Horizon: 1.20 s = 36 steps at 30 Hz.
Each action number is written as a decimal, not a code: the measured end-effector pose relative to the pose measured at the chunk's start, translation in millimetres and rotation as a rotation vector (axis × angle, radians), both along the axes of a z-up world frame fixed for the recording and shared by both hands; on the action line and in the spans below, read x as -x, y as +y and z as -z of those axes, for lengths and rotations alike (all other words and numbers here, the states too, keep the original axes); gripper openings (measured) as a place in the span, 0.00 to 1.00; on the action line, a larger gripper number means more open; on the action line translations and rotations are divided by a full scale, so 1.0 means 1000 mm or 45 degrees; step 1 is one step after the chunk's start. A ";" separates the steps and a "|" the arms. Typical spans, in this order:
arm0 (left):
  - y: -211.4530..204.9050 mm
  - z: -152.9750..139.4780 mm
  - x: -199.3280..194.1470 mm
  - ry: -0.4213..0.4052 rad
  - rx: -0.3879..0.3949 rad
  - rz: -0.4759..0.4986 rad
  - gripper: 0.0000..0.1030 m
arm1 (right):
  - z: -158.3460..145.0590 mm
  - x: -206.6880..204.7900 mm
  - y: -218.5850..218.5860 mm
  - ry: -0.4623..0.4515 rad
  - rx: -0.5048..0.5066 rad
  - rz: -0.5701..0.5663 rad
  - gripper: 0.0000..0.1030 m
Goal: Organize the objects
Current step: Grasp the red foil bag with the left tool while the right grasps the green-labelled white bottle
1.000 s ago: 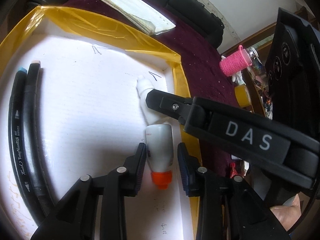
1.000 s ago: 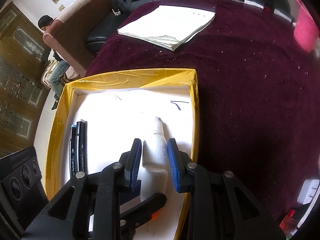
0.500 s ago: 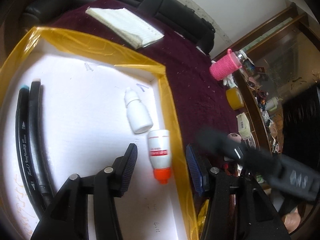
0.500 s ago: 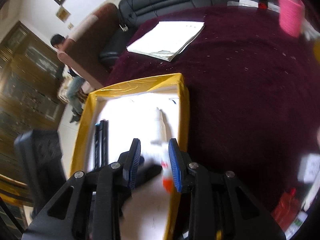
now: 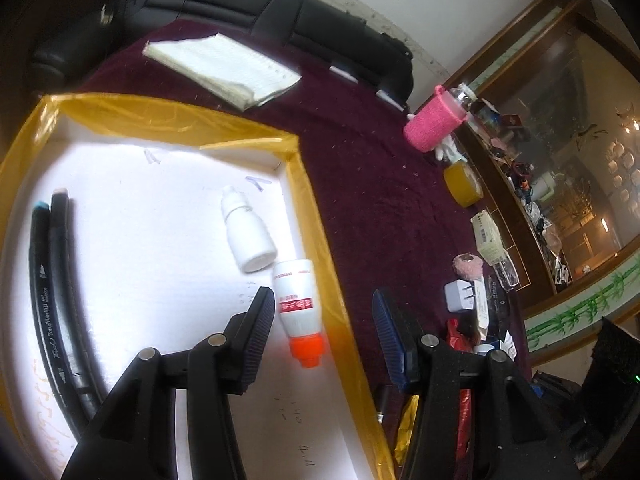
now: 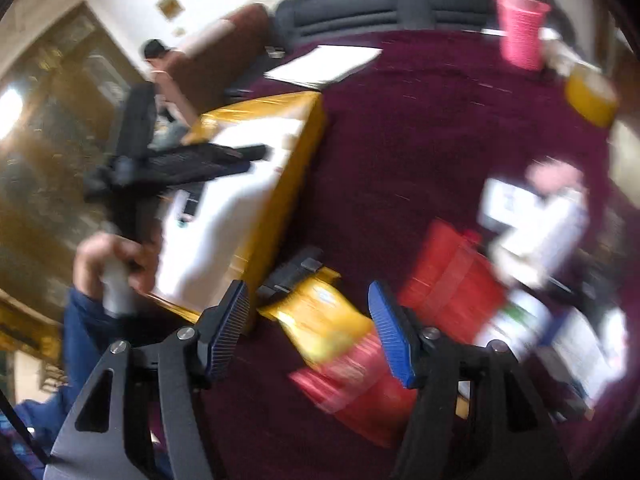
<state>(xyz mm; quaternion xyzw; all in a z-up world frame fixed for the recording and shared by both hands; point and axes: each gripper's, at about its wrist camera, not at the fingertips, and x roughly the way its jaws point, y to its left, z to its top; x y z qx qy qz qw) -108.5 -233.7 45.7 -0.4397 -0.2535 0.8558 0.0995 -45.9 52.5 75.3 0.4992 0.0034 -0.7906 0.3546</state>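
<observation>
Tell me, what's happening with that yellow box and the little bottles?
A person is tidying small things into the yellow-edged box. Two markers, a white bottle and an orange-capped bottle already lie inside. The left gripper hovers open above the orange-capped one, holding nothing. The right gripper is opening over a pile of packets beside the box.

Glossy yellow-taped tray (image 5: 312, 216), fuzzy maroon cloth (image 5: 376, 184)

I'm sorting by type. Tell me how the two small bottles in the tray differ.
The plain white bottle has a white cap and no visible label; the orange-capped bottle carries red print. The white one's cap points toward the tray's far wall, the other's toward the camera. Both lie flat, near the tray's right wall.
</observation>
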 end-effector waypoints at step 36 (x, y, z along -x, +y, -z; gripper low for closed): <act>0.268 0.034 -0.023 -0.091 0.713 0.476 0.62 | 0.031 -0.001 0.158 -0.148 0.264 0.494 0.60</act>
